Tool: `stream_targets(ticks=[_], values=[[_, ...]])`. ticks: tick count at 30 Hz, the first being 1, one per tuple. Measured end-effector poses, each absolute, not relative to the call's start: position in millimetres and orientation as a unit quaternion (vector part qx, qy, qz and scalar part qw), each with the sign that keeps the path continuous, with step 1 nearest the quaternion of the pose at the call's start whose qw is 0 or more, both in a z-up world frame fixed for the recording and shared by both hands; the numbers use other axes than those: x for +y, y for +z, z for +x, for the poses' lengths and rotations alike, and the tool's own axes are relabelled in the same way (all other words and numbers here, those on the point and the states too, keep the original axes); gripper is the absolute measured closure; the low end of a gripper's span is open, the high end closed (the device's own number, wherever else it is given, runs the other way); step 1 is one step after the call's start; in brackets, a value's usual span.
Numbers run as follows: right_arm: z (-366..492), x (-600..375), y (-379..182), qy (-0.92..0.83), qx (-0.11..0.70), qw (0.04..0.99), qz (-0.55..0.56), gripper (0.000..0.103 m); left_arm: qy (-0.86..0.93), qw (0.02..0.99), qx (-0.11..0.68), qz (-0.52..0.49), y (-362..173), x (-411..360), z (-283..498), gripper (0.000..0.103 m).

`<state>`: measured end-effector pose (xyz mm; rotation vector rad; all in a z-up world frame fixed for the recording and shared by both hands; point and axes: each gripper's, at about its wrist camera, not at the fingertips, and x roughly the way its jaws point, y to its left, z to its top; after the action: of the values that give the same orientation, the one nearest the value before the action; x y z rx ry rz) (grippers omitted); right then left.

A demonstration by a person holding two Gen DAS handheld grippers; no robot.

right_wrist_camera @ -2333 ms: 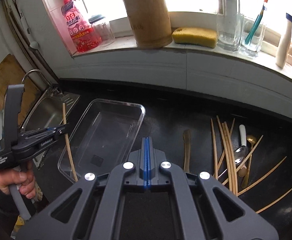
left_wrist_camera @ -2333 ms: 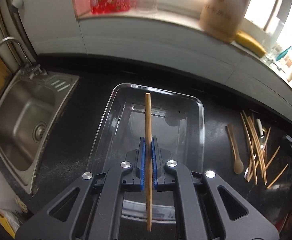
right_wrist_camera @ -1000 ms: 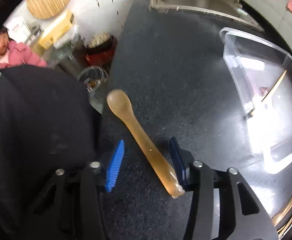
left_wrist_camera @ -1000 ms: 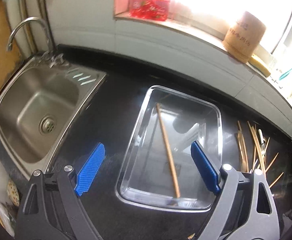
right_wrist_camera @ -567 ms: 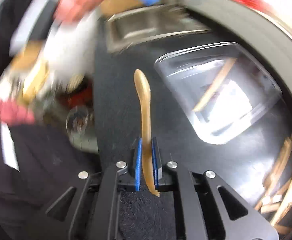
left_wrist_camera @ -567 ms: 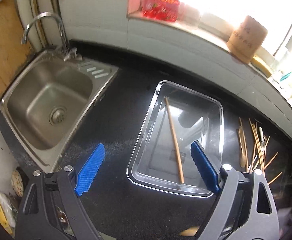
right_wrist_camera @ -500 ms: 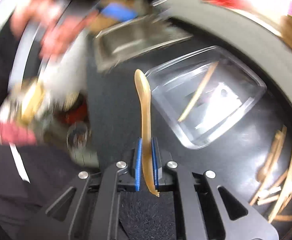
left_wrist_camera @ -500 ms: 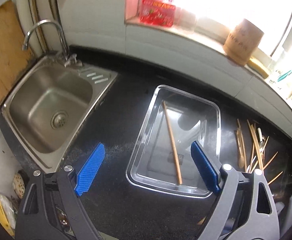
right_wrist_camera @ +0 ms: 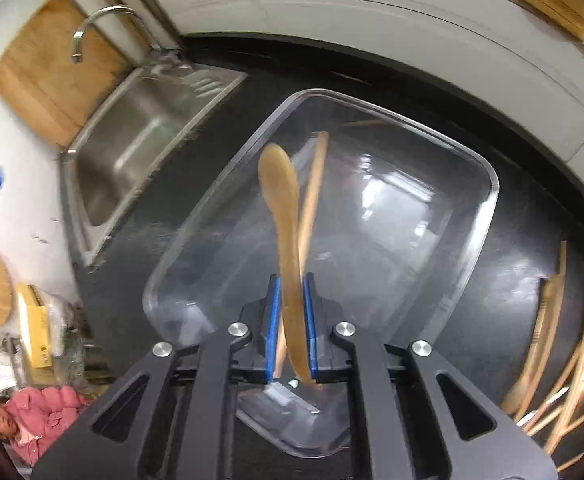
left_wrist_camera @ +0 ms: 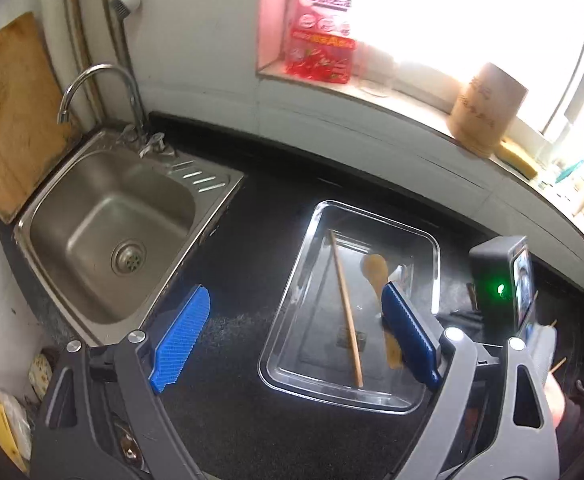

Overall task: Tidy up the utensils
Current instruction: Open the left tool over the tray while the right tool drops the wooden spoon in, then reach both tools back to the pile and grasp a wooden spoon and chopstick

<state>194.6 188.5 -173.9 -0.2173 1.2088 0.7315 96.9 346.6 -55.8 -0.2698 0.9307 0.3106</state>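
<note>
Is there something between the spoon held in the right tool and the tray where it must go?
Nothing visible blocks it. The right tool holds the spoon directly over the open tray. Only one chopstick lies on the tray floor, with free floor beside it. The left tool is open, off to the side.

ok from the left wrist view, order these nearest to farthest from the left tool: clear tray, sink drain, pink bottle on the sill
1. clear tray, just ahead, right of the left tool
2. sink drain, ahead to the left
3. pink bottle, far back on the windowsill
</note>
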Motion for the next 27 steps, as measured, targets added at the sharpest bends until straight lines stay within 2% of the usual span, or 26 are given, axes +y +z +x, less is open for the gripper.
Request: stream_targets(ticks=[1,3,7,15,21,27], values=[[195.6,180.7,-167.6,0.335,0.549,0.76,-0.094,0.054,0.151,0.873,0.444,-0.133,-56.3,348.4,97.2,0.017],[197.5,139.3,-145.6,0.317,0.517,0.791,-0.082,0.026,0.157,0.871,0.443,-0.141,-57.8,351.8,98.9,0.017],[181.4,70.8,-122.6,0.285,0.501,0.815,-0.067,0.025,0.142,0.871,0.453,-0.128,-62.7,328.5,106.8,0.017],[102.1,-132.3,-66.5,0.074,0.463,0.882,0.04,0.024,0.021,0.898,0.437,-0.048,-58.7,191.2,115.7,0.017],[58.6,-236.7,-70.3,-0.026,0.462,0.879,0.113,0.024,-0.016,0.897,0.44,-0.036,-63.0,113.4,124.8,0.017],[35.0,-278.0,-87.8,-0.064,0.473,0.868,0.137,0.024,-0.02,0.895,0.446,-0.014,-75.1,57.4,125.1,0.017]])
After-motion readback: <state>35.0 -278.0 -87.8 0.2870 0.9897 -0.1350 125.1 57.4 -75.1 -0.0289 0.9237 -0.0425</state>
